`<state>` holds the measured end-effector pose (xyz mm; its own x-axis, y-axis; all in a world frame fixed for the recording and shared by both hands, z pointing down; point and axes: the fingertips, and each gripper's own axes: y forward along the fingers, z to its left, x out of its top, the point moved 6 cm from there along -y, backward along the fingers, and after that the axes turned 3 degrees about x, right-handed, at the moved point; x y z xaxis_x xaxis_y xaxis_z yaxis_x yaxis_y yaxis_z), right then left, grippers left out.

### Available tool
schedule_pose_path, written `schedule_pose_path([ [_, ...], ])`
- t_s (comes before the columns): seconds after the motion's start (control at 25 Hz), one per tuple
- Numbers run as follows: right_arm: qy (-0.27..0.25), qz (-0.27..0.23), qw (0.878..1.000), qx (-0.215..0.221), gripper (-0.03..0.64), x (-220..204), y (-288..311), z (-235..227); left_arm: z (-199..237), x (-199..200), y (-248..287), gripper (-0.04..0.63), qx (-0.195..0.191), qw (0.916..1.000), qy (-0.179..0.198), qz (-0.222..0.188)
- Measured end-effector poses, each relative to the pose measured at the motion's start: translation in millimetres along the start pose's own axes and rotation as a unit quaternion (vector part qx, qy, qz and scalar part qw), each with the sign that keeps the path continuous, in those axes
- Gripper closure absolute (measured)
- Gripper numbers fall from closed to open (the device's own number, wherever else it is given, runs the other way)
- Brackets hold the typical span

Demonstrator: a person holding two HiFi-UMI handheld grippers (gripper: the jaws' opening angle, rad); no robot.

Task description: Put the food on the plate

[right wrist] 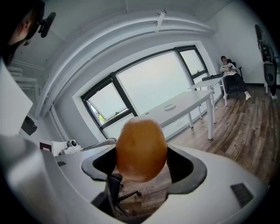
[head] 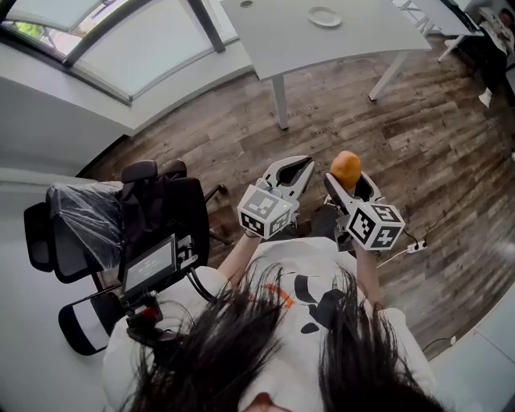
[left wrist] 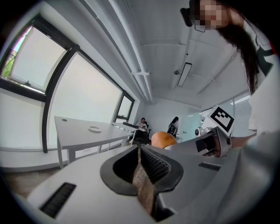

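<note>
Head view, left to right. A black chair (head: 84, 221) has clear, crinkled plastic film over its backrest. Beside it stands a small dark screen (head: 149, 265) on a mount.

At centre is the left hand-held gripper (head: 296, 170), a smooth white shell with dark ribbed pads and a cube of square markers at its rear. Its jaws are pressed together with nothing between them.

Just to its right is the right hand-held gripper (head: 350, 187), of the same build. Its jaws are closed on the food (head: 346, 166), a smooth, matte, orange-brown body of rounded egg shape. The food stands upright between the pads, with its upper part above the jaw tips. It is held in the air over the floor (head: 434, 145), which is made of grey-brown wood-grain planks.

At the top is the bench (head: 290, 48), which has a flat pale-grey top on slim white legs. It carries the plate (head: 324, 16), round, white and shallow. The plate lies well apart from both grippers and from the food.
</note>
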<state>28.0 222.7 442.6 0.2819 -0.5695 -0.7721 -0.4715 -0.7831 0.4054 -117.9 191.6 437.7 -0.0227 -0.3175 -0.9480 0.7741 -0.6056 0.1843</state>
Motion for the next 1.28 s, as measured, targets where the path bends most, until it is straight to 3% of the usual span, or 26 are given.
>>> schedule_pose_path([
  [0.28, 0.006, 0.001, 1.0, -0.01, 0.255, 20.3, 15.0, -34.4, 12.4, 4.2, 40.1, 0.589, -0.002, 1.0, -0.004, 0.004],
  [0.48, 0.014, 0.01, 1.0, -0.001, 0.255, 71.6, 55.2, -98.1, 40.3, 20.9, 119.1, 0.59, 0.018, 0.9998, -0.011, 0.008],
  [0.68, -0.003, 0.018, 1.0, 0.005, 0.255, 94.7, 69.8, -116.1, 50.2, 30.0, 140.0, 0.591, 0.033, 0.9992, -0.021, -0.007],
  [0.96, -0.016, 0.033, 0.999, 0.032, 0.255, 172.2, 107.7, -196.4, 65.7, 60.5, 248.3, 0.591, 0.059, 0.9978, -0.026, -0.018],
  [1.28, -0.004, 0.035, 0.998, 0.052, 0.255, 208.5, 129.0, -251.1, 73.9, 77.1, 307.4, 0.591, 0.088, 0.9959, -0.015, -0.016],
])
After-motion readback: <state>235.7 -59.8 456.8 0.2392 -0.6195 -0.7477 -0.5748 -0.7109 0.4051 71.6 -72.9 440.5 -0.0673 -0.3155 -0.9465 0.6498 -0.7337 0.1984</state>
